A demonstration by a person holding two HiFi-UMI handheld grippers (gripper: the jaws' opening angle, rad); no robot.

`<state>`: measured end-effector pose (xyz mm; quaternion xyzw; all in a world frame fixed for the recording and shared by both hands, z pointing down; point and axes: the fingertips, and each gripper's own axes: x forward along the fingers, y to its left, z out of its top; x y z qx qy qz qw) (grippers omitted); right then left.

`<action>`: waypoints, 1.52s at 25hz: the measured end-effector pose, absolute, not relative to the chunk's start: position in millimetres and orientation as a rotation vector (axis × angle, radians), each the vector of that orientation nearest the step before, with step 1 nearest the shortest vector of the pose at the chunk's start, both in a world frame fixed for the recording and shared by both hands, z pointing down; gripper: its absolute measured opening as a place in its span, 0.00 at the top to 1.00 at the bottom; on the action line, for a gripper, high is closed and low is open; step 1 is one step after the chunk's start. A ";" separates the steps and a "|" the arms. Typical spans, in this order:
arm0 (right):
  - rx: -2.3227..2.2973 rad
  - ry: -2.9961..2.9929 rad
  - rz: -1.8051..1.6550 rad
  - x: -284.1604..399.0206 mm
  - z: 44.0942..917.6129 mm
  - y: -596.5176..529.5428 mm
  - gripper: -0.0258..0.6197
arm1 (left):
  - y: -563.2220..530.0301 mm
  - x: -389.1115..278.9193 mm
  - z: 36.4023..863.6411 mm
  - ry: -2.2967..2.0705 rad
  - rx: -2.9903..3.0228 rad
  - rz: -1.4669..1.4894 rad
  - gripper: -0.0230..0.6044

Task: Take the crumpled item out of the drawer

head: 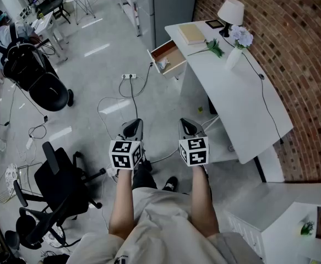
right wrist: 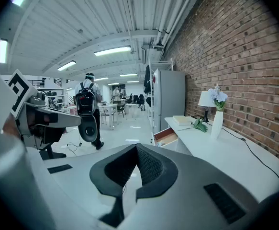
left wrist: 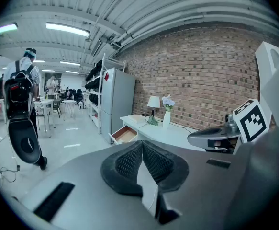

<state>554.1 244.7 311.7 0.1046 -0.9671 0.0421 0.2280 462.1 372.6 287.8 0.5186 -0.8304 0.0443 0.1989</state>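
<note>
Head view shows the crumpled item point(head: 161, 65) lying inside the open drawer point(head: 170, 56), with the left tool point(head: 132, 129) and right tool point(head: 189, 127) both closed, empty and well short of the drawer, so arriving without opening the jaws could shove the item deeper.

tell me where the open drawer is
In the head view it's upper centre: the open drawer juts from the far end of the white desk, beside the book.

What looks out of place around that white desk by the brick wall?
The desk's drawer stands pulled open, with a crumpled white item inside near its front. A leafy stem lies flat on the desk beside the vase, not in it.
</note>
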 end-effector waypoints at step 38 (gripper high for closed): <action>0.463 -2.558 0.315 240.9 371.2 229.4 0.93 | 364.2 139.6 353.4 -2.086 1.577 0.083 0.94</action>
